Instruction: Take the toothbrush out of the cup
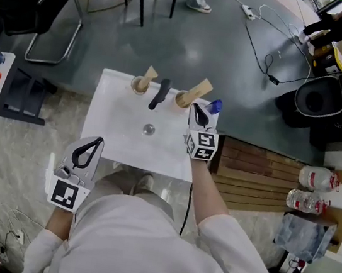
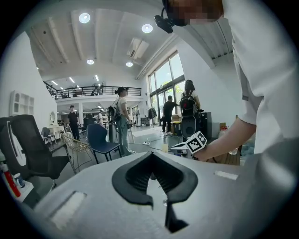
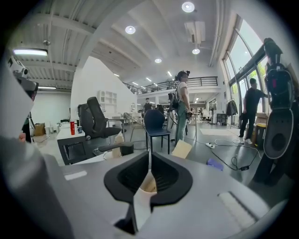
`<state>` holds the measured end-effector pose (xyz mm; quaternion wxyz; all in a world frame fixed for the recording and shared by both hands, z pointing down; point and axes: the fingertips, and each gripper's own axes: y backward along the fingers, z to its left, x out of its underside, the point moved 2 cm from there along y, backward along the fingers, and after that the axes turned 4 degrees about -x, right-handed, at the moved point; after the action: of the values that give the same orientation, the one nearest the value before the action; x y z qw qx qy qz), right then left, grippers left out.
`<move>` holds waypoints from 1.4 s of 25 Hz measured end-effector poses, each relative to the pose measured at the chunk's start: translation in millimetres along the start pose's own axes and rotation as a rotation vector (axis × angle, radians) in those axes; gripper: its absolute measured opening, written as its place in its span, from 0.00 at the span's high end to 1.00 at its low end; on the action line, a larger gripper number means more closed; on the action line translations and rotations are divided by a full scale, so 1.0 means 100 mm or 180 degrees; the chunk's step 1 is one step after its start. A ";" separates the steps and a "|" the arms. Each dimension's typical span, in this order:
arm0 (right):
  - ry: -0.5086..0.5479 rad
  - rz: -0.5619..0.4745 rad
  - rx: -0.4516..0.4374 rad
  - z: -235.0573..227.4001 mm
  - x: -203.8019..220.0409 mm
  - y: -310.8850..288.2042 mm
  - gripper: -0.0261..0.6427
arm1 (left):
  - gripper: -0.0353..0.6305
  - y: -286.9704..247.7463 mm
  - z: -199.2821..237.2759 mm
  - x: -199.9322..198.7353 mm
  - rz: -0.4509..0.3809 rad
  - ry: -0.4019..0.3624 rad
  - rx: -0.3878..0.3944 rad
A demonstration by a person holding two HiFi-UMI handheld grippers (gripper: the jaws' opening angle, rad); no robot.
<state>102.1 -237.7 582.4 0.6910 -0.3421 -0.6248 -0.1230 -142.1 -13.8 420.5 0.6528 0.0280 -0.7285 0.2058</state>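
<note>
Aiming our empty, barely parted right gripper at the toothbrush in the cup. Left gripper is idling clenched, clear.

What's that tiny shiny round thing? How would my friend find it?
Look at the white table in the middle of the room. Two tan cups and a long black thing are along its far edge; the shiny thing sits alone nearer the person. It is the only small, round, silvery one.
</note>
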 end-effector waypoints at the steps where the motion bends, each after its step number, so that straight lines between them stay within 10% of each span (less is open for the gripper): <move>1: -0.0012 0.0013 0.0008 -0.01 0.02 -0.02 0.93 | 0.94 0.00 0.01 0.01 0.0011 0.0001 -0.0009; 35: -0.0473 0.0417 0.0387 -0.42 0.59 -0.60 0.70 | 0.94 -0.11 0.34 0.22 0.0256 0.0093 -0.0096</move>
<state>110.4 -292.8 658.3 0.6689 -0.3478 -0.6569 -0.0138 -174.3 -30.4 442.9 0.6550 -0.0141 -0.7224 0.2213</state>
